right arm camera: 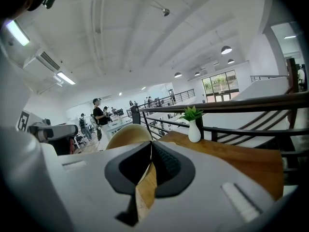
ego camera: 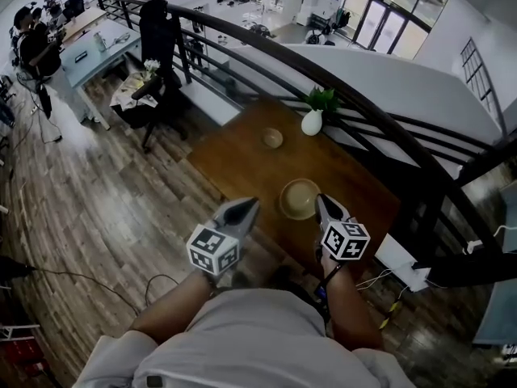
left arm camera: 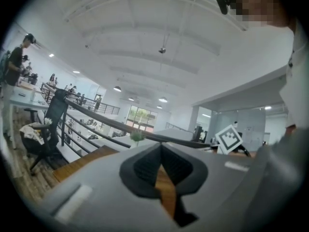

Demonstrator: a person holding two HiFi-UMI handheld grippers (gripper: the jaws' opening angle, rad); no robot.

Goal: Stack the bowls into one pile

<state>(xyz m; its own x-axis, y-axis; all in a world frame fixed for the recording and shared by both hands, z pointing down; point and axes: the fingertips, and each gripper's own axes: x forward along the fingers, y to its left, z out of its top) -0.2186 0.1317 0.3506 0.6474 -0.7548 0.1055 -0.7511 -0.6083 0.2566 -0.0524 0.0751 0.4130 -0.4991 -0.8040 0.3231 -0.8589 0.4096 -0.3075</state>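
A small tan bowl point(ego camera: 272, 138) sits on the brown wooden table point(ego camera: 242, 156) toward its far side. Nearer me, over the table's front part, is a larger tan bowl point(ego camera: 299, 198). My right gripper point(ego camera: 321, 200) is shut on its right rim. In the right gripper view that bowl point(right arm camera: 126, 133) rises just behind and left of the closed jaws point(right arm camera: 150, 144). My left gripper point(ego camera: 249, 204) hangs beside the large bowl's left side, apart from it. Its jaws point(left arm camera: 161, 146) are shut with nothing in them.
A white vase with a green plant point(ego camera: 313, 120) stands at the table's far edge, against a dark metal railing point(ego camera: 380, 120). Beyond the railing the floor drops away. A black office chair point(ego camera: 157, 63) and a person at a desk point(ego camera: 36, 43) are far left on the wooden floor.
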